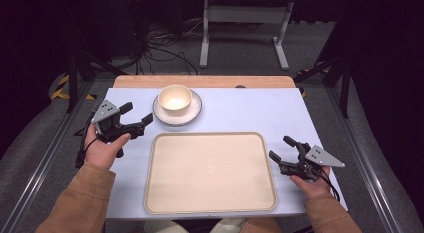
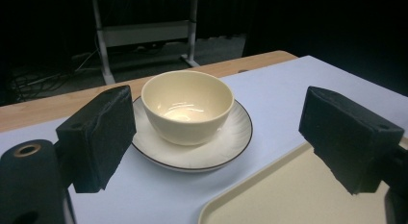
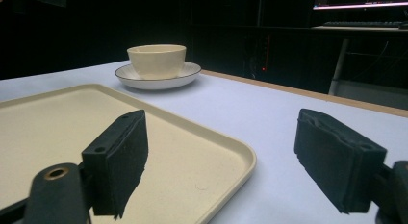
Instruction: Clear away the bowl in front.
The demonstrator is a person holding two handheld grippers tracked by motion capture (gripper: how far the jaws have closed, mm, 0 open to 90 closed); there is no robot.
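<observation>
A cream bowl (image 1: 175,99) sits upright in the middle of a white saucer (image 1: 192,114) with a thin dark rim line, and the bowl holds nothing; its glazed inside shows bare in the left gripper view (image 2: 186,105). The saucer (image 2: 231,137) rests on the pale blue table top (image 1: 250,113), just beyond the far left corner of a large beige tray (image 1: 210,172) and apart from it. The tray lies flat nearer the person than the bowl and its bed is bare.

The left gripper (image 1: 137,116) is held to the left of the bowl, close to the saucer's edge without touching it, its jaws spread wide and pointing toward the bowl, nothing between them. In its own view the bowl stands between the two black pads (image 2: 98,137).

The right gripper (image 1: 283,149) is held well away from the bowl, just off the tray's right edge, jaws wide apart and clasping nothing. Its own view looks across the tray's corner (image 3: 211,152) to the bowl (image 3: 156,60) on its saucer (image 3: 159,75) farther off.
</observation>
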